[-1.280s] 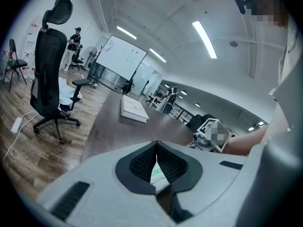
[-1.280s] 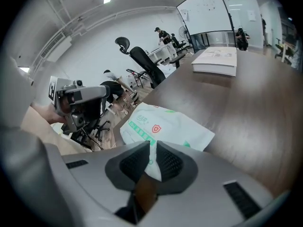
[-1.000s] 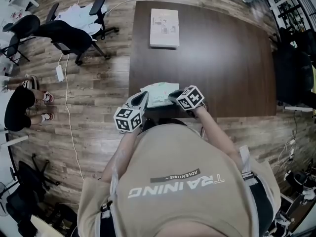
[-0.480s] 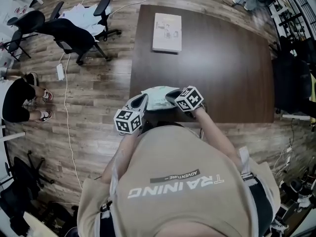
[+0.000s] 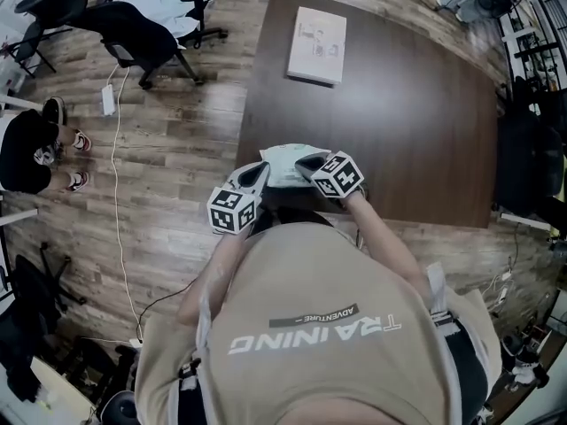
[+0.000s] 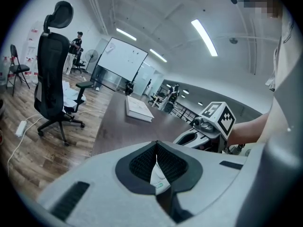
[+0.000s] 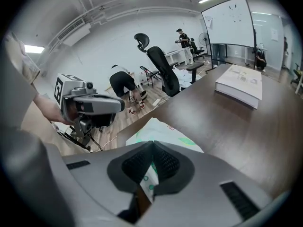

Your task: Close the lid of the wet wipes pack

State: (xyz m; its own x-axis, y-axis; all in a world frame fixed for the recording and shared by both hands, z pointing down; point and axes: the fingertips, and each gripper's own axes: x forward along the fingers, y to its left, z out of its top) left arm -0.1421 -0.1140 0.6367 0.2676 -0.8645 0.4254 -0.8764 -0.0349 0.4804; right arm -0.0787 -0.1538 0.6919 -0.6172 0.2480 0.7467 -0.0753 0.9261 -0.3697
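Observation:
The wet wipes pack (image 5: 283, 163), white with green print, lies at the near edge of the dark table (image 5: 416, 122). My left gripper (image 5: 259, 177) is at its left end and my right gripper (image 5: 309, 161) at its right end. In the left gripper view the jaws (image 6: 156, 144) are shut on a thin sliver of the pack (image 6: 159, 178). The right gripper (image 7: 152, 145) is likewise shut on an edge of the pack (image 7: 163, 130), which spreads out beyond its jaws. The lid is hidden in every view.
A white book (image 5: 316, 34) lies at the table's far left corner, also the book (image 7: 240, 83) in the right gripper view. Black office chairs (image 5: 133, 27) and a cable on the wood floor stand to the left. A person (image 5: 27, 149) crouches at the far left.
The head camera has shifted, so the table sits a little higher and further right in view. Both grippers keep their hold at the two ends of the pack.

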